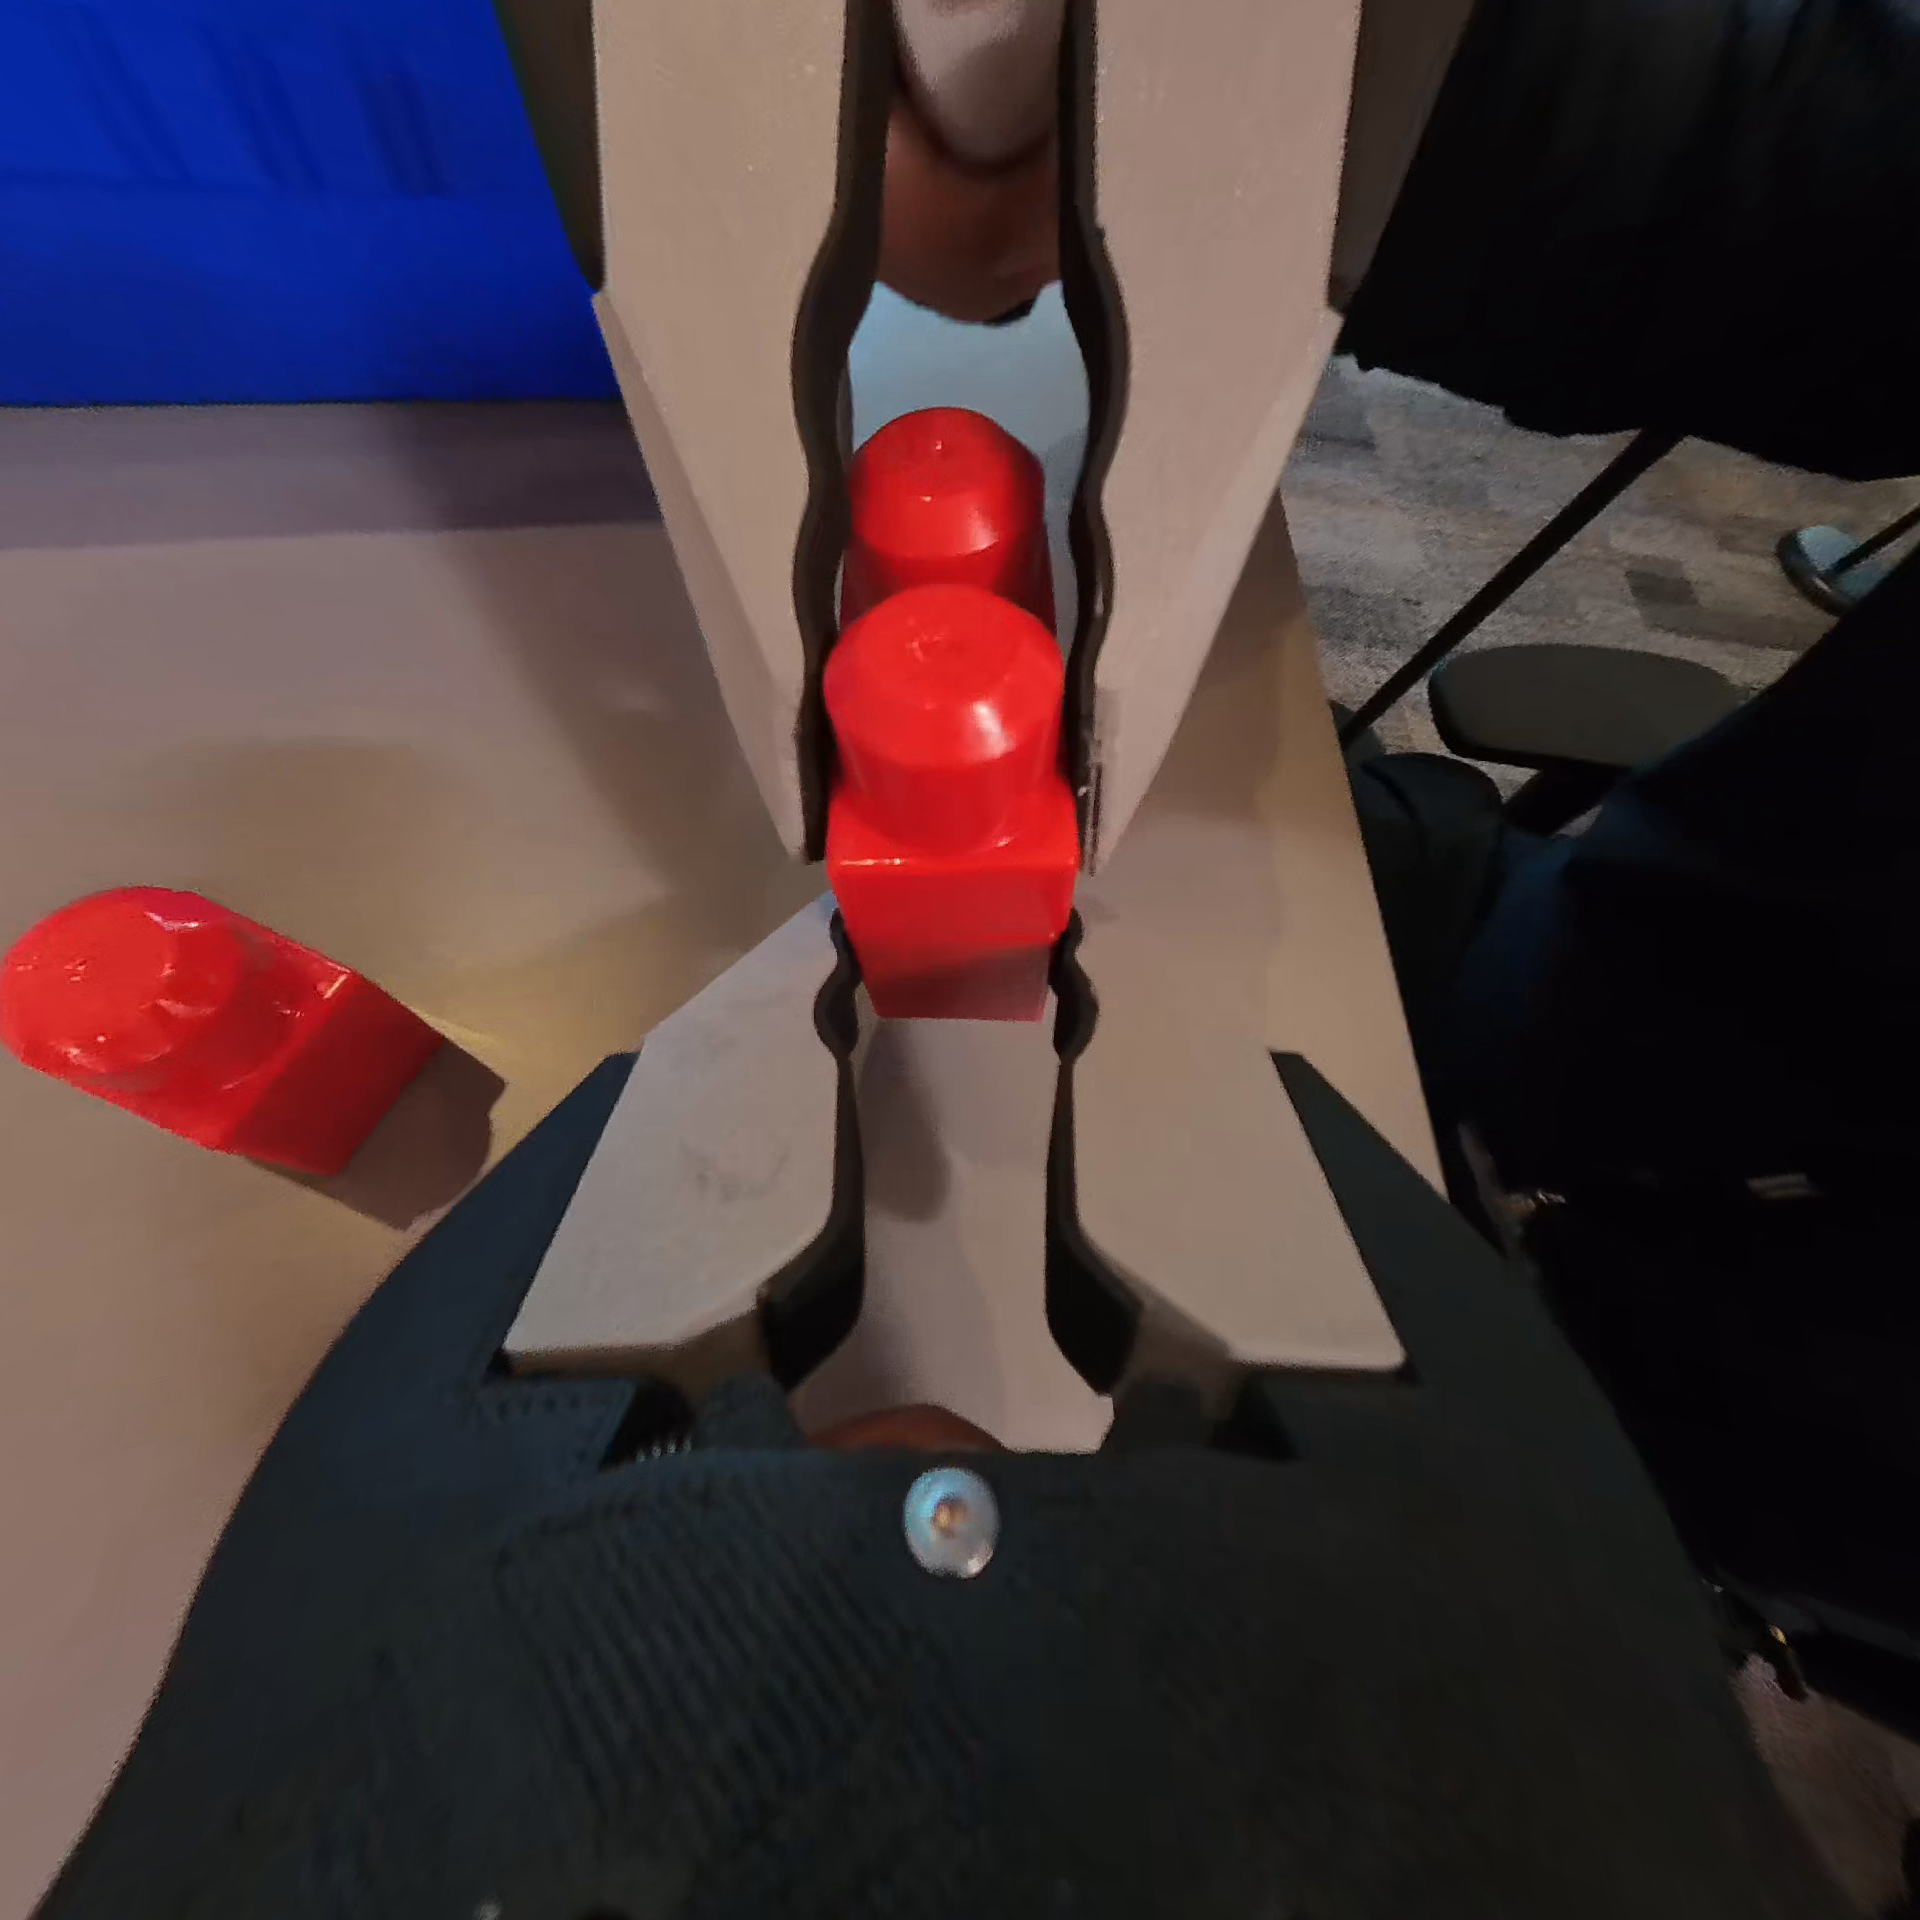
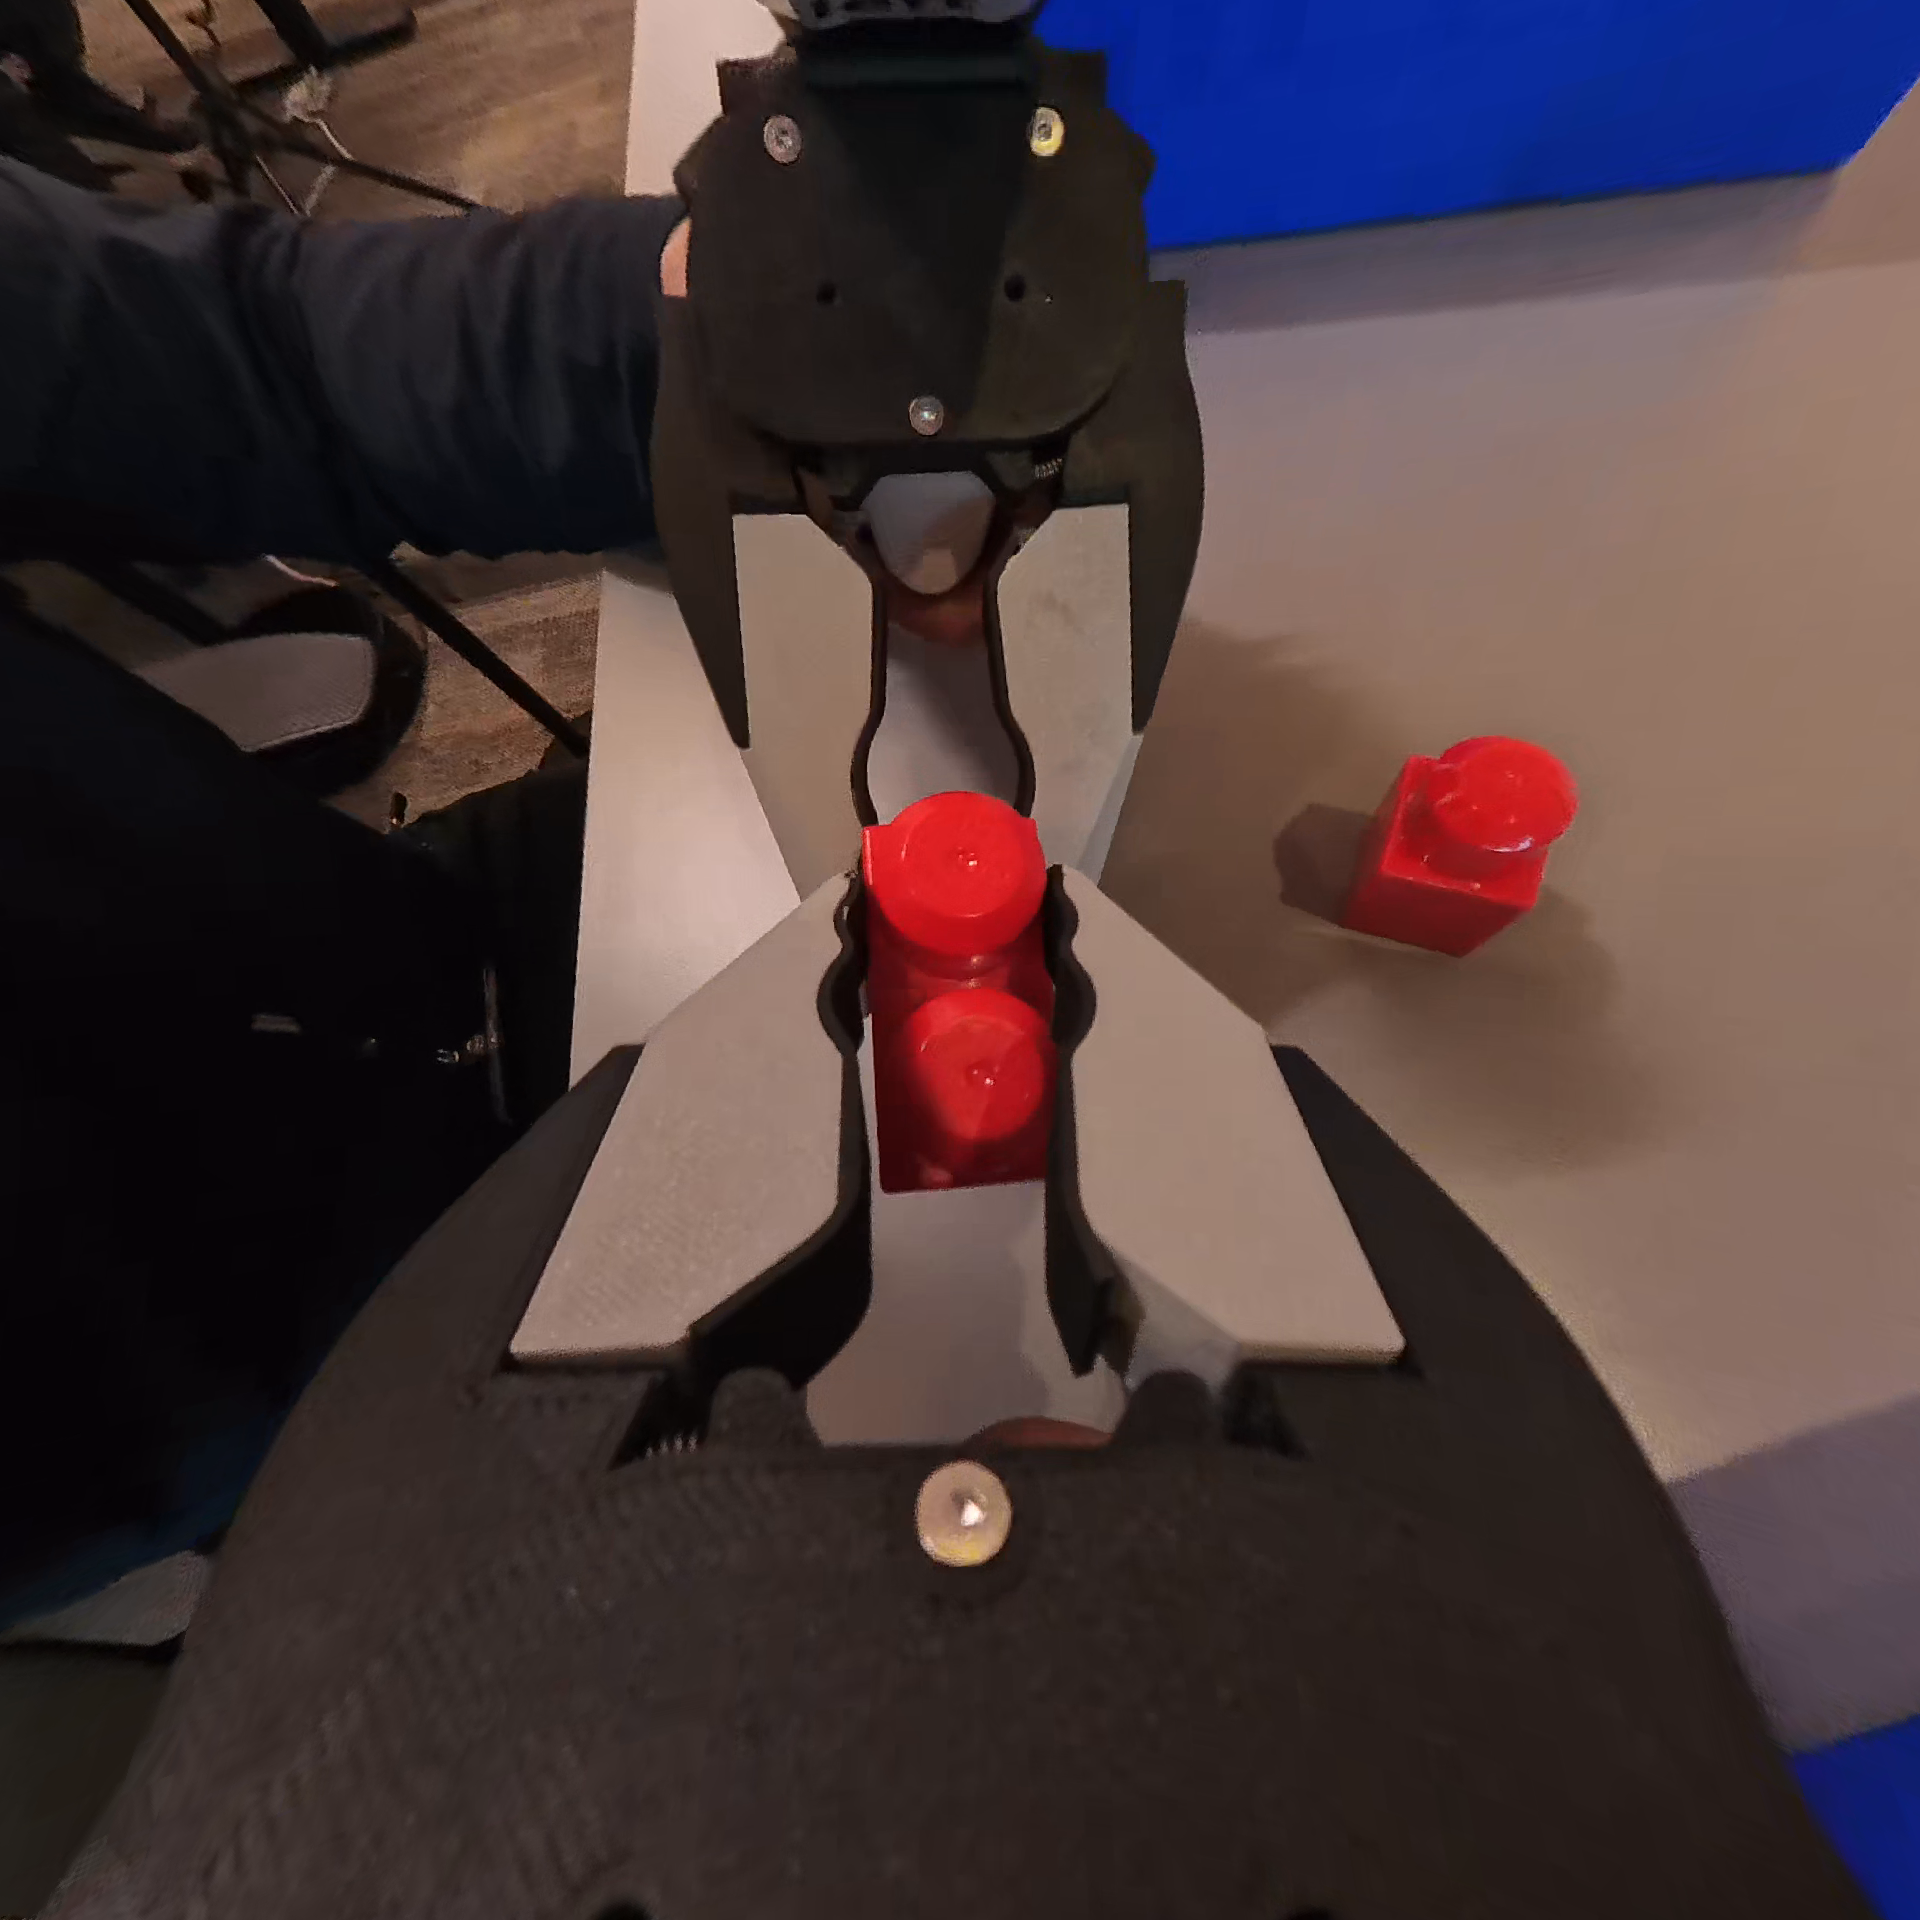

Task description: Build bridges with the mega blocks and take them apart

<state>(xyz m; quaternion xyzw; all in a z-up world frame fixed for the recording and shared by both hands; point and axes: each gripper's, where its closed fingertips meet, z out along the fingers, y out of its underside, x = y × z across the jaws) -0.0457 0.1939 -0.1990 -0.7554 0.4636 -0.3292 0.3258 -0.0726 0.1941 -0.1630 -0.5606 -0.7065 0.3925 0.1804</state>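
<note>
A red two-stud block (image 1: pixel 940 707) is held between both grippers, which face each other over the beige table (image 1: pixel 312 727). My right gripper (image 2: pixel 954 904) is shut on its sides, both pads against it (image 2: pixel 961 1039); in the left wrist view it (image 1: pixel 951 852) comes in from the top. My left gripper (image 1: pixel 954 977) is shut on the lower, darker part of the red piece's near end. I cannot tell whether that part is a separate block. The left gripper also shows in the right wrist view (image 2: pixel 945 816). A single-stud red block (image 1: pixel 197 1029) lies apart on the table (image 2: pixel 1455 852).
A blue backdrop (image 1: pixel 260 208) stands behind the table. The table edge runs close beside the grippers, with carpet and a dark chair (image 1: pixel 1579 696) beyond. A person's dark sleeve (image 2: pixel 312 374) reaches in behind the left gripper.
</note>
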